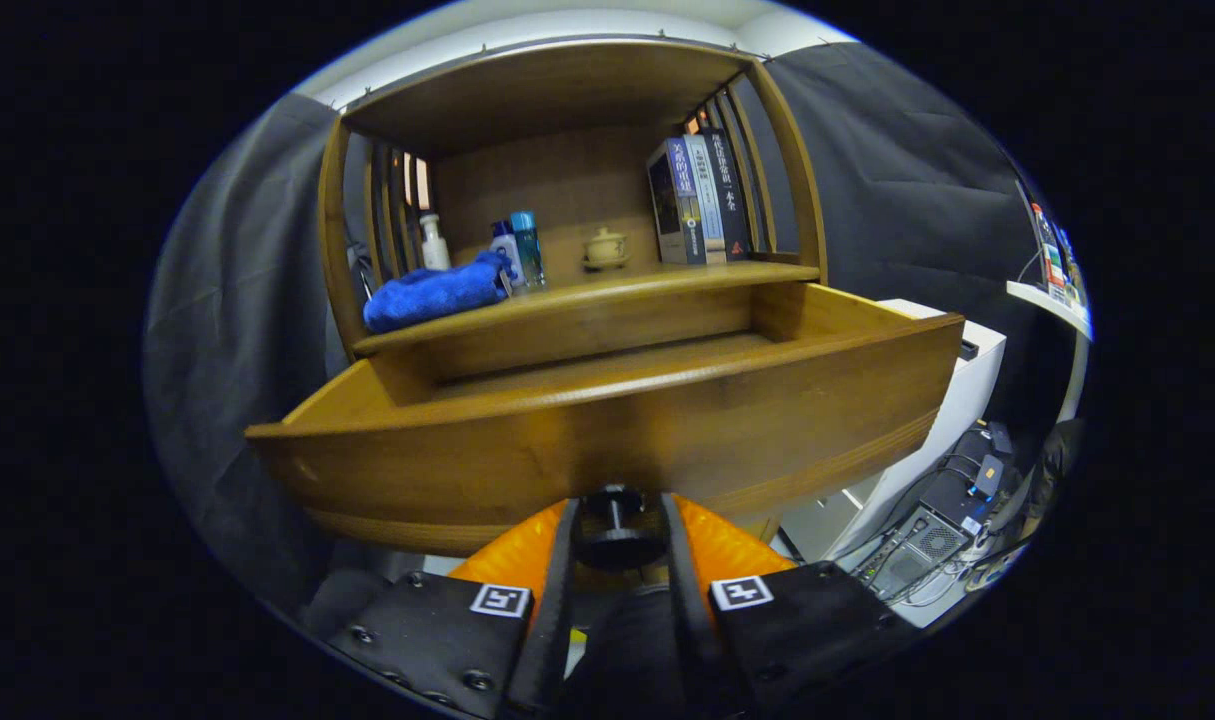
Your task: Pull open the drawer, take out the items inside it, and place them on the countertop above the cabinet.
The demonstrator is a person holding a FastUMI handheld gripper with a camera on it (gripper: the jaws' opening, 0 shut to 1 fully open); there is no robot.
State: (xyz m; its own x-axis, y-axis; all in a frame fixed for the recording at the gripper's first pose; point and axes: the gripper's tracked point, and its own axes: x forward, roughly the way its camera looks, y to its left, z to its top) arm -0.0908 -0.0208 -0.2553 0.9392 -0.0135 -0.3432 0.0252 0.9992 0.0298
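Two fingers of the gripper (619, 530) clench the small dark round knob (613, 525) low on the pulled-out brown wooden drawer (607, 440), whose long front runs left-right just ahead, its interior farther back and above.

Row of upright books (699, 200) at one end of the shelf, small lidded ceramic pot (605, 247) beside the books, bottles (519, 250) further along from the books, white cabinet (952, 400) below the books' side, computer box with cables (922, 545) on the floor further below

The claw (617, 520) grips the knob (614, 525) of the open drawer (607, 440) (a blue towel (435, 292) above).
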